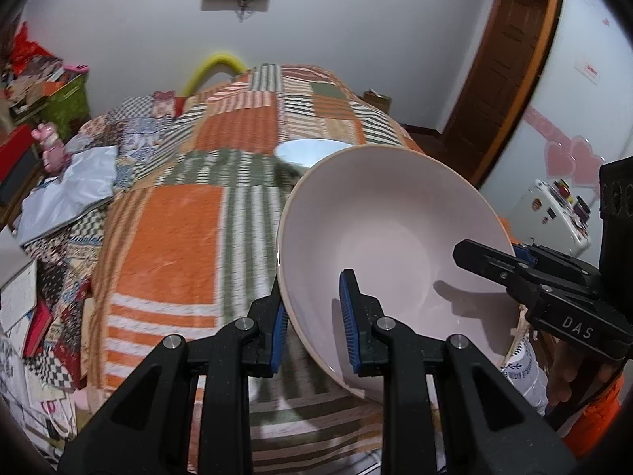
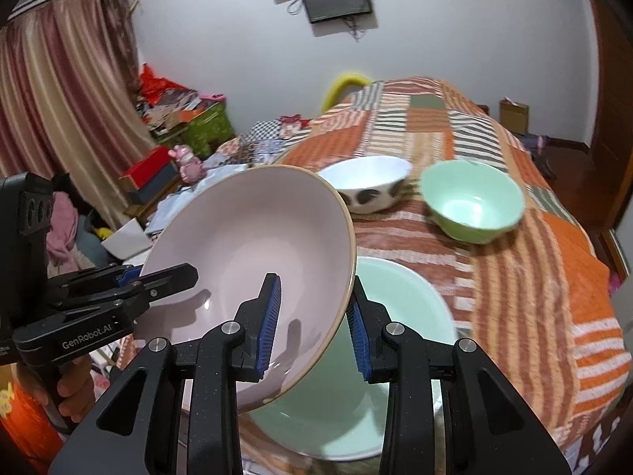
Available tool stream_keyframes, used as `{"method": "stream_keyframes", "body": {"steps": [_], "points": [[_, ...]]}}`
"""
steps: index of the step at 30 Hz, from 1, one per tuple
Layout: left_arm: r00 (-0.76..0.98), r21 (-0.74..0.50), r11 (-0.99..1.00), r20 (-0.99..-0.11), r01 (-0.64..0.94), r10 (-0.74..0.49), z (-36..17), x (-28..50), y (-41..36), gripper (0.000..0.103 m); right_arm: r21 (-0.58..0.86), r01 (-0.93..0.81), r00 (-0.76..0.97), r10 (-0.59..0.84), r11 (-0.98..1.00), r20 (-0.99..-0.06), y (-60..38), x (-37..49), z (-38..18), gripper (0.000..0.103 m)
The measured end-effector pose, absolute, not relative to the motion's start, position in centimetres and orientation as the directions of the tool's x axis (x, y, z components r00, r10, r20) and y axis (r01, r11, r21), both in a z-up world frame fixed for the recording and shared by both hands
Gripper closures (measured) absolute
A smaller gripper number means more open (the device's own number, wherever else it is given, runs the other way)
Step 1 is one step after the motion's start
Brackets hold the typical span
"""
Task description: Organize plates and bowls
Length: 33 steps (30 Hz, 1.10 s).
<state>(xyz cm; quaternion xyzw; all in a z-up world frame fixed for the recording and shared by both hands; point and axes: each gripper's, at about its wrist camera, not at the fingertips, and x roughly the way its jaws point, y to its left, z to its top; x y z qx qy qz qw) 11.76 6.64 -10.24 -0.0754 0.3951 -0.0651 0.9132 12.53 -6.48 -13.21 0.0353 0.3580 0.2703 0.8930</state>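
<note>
A large pale pink bowl (image 1: 379, 245) hangs tilted above the bed, gripped on two sides of its rim. My left gripper (image 1: 314, 312) is shut on the near rim, one blue pad inside and one outside. In the right wrist view my right gripper (image 2: 316, 316) is shut on the pink bowl's (image 2: 253, 245) opposite rim. Each view also shows the other gripper clamped on the rim: the right gripper (image 1: 510, 255) and the left gripper (image 2: 158, 275). Below the bowl lies a wide mint-green dish (image 2: 399, 316). Farther back stand a white spotted bowl (image 2: 368, 182) and a green bowl (image 2: 472, 202).
A patchwork quilt (image 1: 166, 237) in orange, green and white covers the bed. The white bowl's rim (image 1: 308, 150) peeks from behind the pink bowl. Boxes, books and a pink toy (image 2: 188, 162) crowd the left side. A wooden door (image 1: 510, 63) stands at the right.
</note>
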Motion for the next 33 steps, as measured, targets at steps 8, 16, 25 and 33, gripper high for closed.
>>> {"method": "stream_keyframes", "body": {"steps": [8,16,25,33], "points": [[0.690,-0.191,0.981,-0.714,-0.028,-0.119,-10.7,10.2,10.9,0.079,0.244,-0.522,0.553,0.543,0.817,-0.632,-2.3,12.6,-13.6,0.073],[0.688,-0.208,0.974,-0.720,-0.088,-0.092,-11.7,9.4,14.6,0.079,0.233,-0.562,0.513,0.555,0.794,-0.655,1.3,12.8,-14.4,0.073],[0.666,-0.263,0.954,-0.739,-0.142,-0.104,-14.4,9.5,17.8,0.079,0.228,-0.580,0.447,0.540,0.782,-0.713,4.4,13.7,-16.9,0.073],[0.634,-0.264,0.950,-0.766,-0.165,-0.103,-17.2,10.6,19.1,0.079,0.238,-0.564,0.393,0.511,0.791,-0.765,5.8,14.9,-19.1,0.073]]}}
